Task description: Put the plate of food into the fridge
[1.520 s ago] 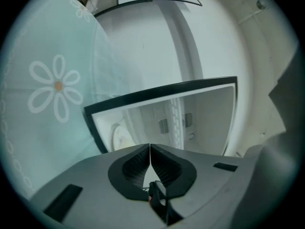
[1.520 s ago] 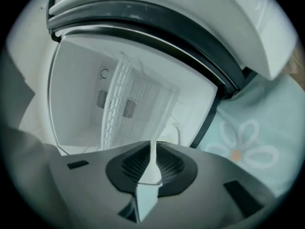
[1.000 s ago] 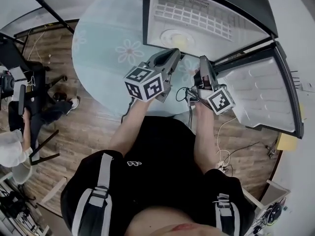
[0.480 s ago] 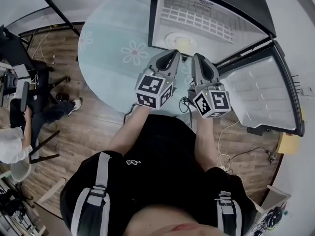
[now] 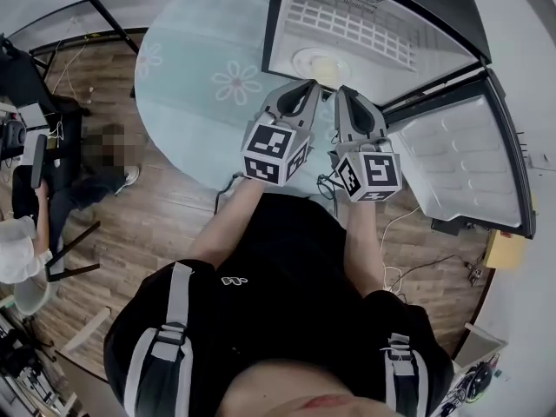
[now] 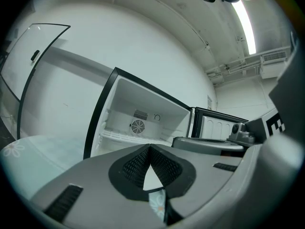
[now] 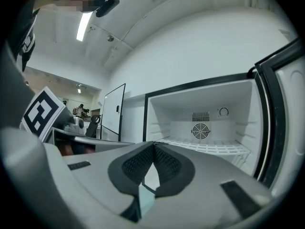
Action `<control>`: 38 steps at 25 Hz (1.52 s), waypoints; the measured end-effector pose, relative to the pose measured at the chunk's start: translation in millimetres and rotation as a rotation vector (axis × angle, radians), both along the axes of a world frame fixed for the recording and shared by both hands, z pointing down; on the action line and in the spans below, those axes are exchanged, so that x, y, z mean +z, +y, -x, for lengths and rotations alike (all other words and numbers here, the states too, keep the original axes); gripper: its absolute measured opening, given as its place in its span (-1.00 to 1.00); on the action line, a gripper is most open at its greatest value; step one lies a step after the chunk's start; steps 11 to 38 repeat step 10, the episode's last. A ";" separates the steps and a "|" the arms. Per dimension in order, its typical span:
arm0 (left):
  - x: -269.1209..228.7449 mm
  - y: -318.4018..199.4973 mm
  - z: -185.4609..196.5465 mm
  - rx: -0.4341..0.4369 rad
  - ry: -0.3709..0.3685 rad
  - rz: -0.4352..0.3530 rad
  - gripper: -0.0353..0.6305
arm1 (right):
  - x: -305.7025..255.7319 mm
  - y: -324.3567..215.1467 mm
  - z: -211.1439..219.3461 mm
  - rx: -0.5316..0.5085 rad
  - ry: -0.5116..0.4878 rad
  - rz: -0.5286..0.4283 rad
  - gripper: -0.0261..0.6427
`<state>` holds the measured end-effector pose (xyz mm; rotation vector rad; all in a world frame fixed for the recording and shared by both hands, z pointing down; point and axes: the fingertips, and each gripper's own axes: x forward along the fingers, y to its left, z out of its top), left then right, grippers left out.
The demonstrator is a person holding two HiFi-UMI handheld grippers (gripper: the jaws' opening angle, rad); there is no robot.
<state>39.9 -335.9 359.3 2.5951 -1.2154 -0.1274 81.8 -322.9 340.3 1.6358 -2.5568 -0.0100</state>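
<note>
At the top of the head view stands the fridge (image 5: 287, 24), with its door (image 5: 452, 168) swung wide open to the right. The plate of food (image 5: 314, 64) is inside the fridge, on the white bottom near the front edge. It is a pale round plate with something yellow on it. A wire shelf (image 5: 343, 20) shows above it in the picture.

Just below the plate, in the middle of the frame, the two grippers sit side by side, close together. Both point toward the open fridge. The left gripper (image 5: 309, 86) has its jaws pressed together, and nothing is between them. The right gripper (image 5: 346, 92) is the same: jaws closed tight, holding nothing. Neither one touches the plate.

Each gripper view looks straight into the white fridge, where a small round fan (image 7: 200, 130) sits on the back wall.

Under the fridge, at the upper left of the head view, lies a round blue-green rug (image 5: 191, 85) with flowers. Around it is a wooden floor (image 5: 165, 224).
</note>
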 end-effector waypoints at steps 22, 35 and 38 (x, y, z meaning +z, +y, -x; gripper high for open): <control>12.1 5.6 -7.3 0.007 0.005 0.034 -0.92 | -0.5 -1.6 -0.2 -0.019 0.031 0.003 -0.92; 12.1 5.6 -7.3 0.007 0.005 0.034 -0.92 | -0.5 -1.6 -0.2 -0.019 0.031 0.003 -0.92; 12.1 5.6 -7.3 0.007 0.005 0.034 -0.92 | -0.5 -1.6 -0.2 -0.019 0.031 0.003 -0.92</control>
